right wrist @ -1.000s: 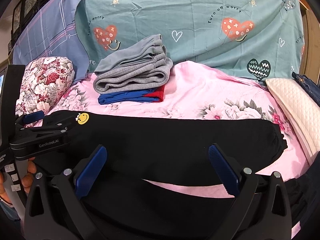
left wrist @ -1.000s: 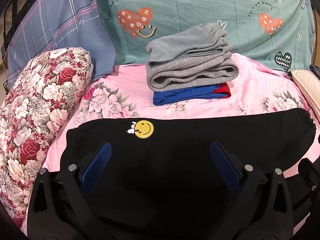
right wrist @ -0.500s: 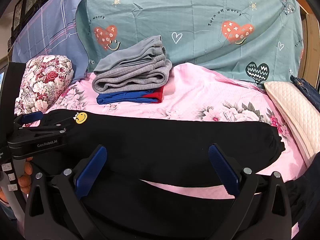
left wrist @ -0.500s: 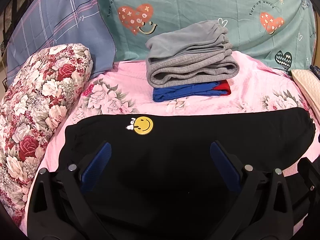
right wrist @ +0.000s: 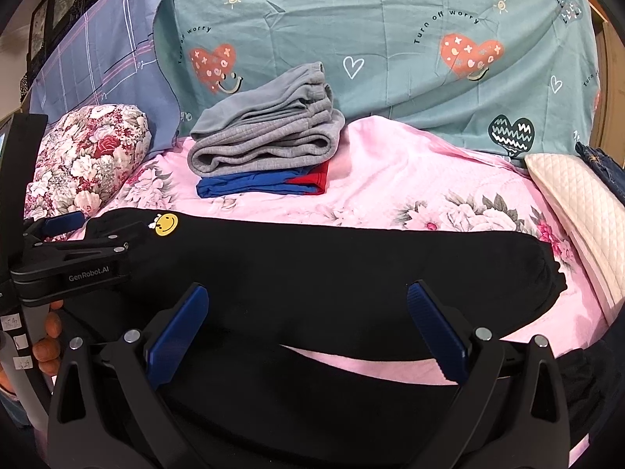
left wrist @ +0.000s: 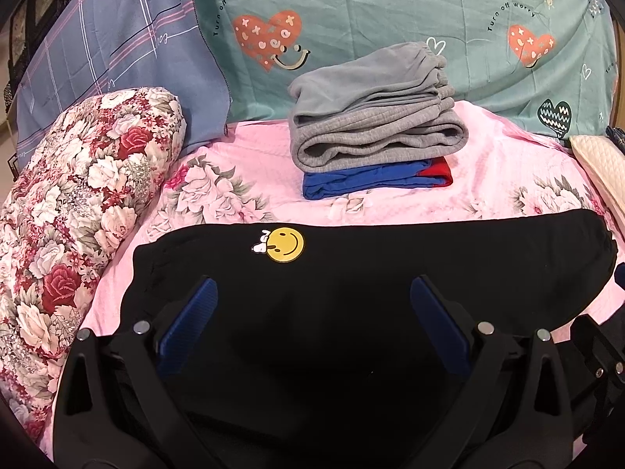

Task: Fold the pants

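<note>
- Bed [left wrist: 508, 164]: pink floral sheet, teal heart-print pillow [left wrist: 390, 19] upright at the far side, beyond both sets of jaws.
- Black pants [left wrist: 371, 273]: lie flat on the bed, long axis running left-right across both views. Waistband end with the yellow smiley patch [left wrist: 287, 245] is to the left, the gathered far end to the right. In the right wrist view a second black layer lies nearer the camera, with a strip of pink sheet showing between the two.
- Folded stack beyond the pants, well apart: grey pants [left wrist: 371, 117] on top of a blue-and-red garment [left wrist: 375, 181].
- Floral bolster [left wrist: 78, 195]: left of the left jaws.
- Left gripper [left wrist: 312, 320]: jaws wide apart, holding nothing, over the black fabric; contact can't be told.
- Right gripper [right wrist: 308, 320]: jaws wide apart, empty, over the pants' mid-length.
</note>
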A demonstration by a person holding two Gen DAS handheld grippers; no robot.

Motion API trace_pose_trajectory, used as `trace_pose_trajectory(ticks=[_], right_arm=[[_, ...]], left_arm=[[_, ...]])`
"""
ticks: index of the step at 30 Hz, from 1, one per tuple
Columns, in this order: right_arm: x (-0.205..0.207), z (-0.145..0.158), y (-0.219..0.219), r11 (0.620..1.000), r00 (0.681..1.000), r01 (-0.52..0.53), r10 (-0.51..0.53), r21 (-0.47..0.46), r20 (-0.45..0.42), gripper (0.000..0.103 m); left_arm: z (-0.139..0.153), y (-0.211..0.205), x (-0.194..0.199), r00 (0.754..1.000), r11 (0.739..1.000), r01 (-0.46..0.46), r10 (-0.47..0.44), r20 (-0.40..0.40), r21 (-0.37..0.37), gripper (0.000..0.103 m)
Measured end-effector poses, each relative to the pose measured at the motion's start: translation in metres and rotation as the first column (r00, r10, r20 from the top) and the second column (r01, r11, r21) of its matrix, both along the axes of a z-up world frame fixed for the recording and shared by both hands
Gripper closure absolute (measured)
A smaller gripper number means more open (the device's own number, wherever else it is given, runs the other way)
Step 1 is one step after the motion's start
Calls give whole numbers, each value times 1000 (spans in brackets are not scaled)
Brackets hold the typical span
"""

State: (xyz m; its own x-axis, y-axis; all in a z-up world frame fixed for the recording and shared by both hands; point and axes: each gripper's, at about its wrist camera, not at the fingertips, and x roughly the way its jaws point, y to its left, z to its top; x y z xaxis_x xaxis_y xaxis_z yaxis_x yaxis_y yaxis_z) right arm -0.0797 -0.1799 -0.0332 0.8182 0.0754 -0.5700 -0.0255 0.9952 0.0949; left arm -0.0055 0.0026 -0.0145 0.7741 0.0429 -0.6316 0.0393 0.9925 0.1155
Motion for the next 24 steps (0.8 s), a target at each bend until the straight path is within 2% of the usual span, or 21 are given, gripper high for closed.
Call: trace_pose_trajectory(ticks=[10,19,22,24], right_arm=[[-5,3,5,1000,1000,-9,9,2,-3,1],[-32,11,9,999,1000,-12,13,-41,16,1],[-48,13,5,999,1000,-25,25,-44,4,1],[-60,12,-3,999,999,-41,40,-23,-19,1]], left_arm=[[5,4,-12,1000,1000,2,-2,17,-1,2],[17,16,-35,1000,1000,9,-8,25,-29,2],[19,29,-48,998,996,51,-52,-21,-74,2],[16,52,-61,990,982,99,-113,-85,-160,2]])
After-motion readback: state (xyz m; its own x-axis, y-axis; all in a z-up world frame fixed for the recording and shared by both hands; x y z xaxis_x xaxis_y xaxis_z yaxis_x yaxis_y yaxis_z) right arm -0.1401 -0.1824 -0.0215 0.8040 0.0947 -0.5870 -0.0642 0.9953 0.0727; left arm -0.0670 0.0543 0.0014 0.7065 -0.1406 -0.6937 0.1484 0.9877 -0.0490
